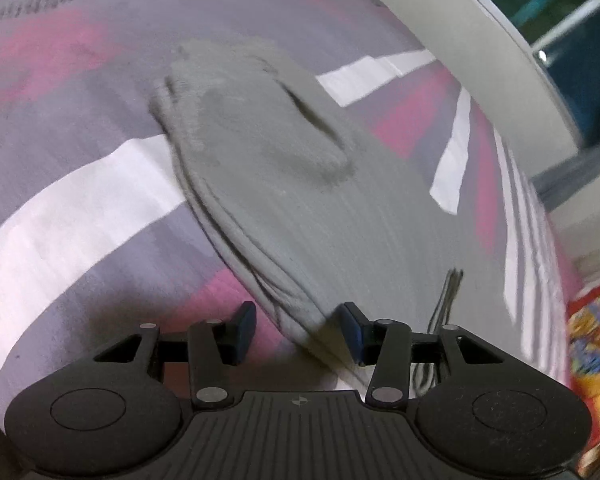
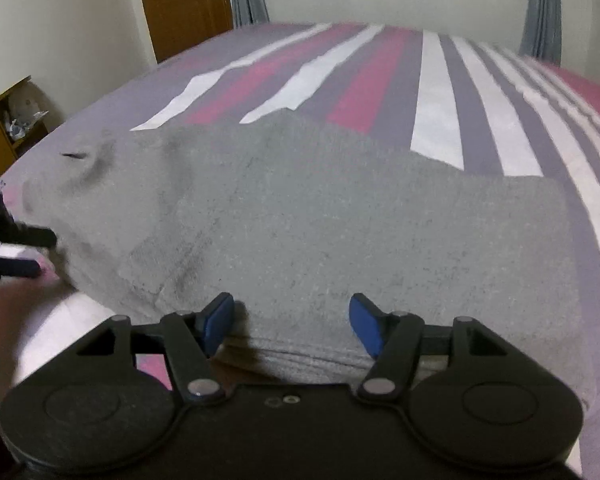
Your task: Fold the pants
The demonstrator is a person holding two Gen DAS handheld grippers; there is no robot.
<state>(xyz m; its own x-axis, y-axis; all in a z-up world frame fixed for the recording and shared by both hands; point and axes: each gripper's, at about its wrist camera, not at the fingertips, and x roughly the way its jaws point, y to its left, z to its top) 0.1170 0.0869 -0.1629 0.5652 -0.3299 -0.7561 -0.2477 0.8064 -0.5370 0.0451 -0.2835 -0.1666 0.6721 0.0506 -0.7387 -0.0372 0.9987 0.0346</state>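
Observation:
Grey pants point(image 1: 284, 168) lie folded flat on the striped bed. In the left wrist view their layered near corner reaches between the fingers of my left gripper point(image 1: 298, 330), whose blue pads stand apart from the cloth, open. A thin grey cord point(image 1: 446, 296) lies on the fabric to the right of that gripper. From the right wrist view the pants point(image 2: 340, 220) spread wide. My right gripper point(image 2: 292, 326) hovers open over their near folded edge, and no pad presses the cloth. The left gripper point(image 2: 28, 252) shows at the left edge, by the pants' left end.
The bed sheet point(image 2: 436, 100) has purple, pink and white stripes. A wooden door point(image 2: 184, 4) and grey curtains stand beyond the bed, with a yellow shelf point(image 2: 0, 136) at the left. A window point(image 1: 560, 12) and a colourful item point(image 1: 596, 340) are off the bed's right side.

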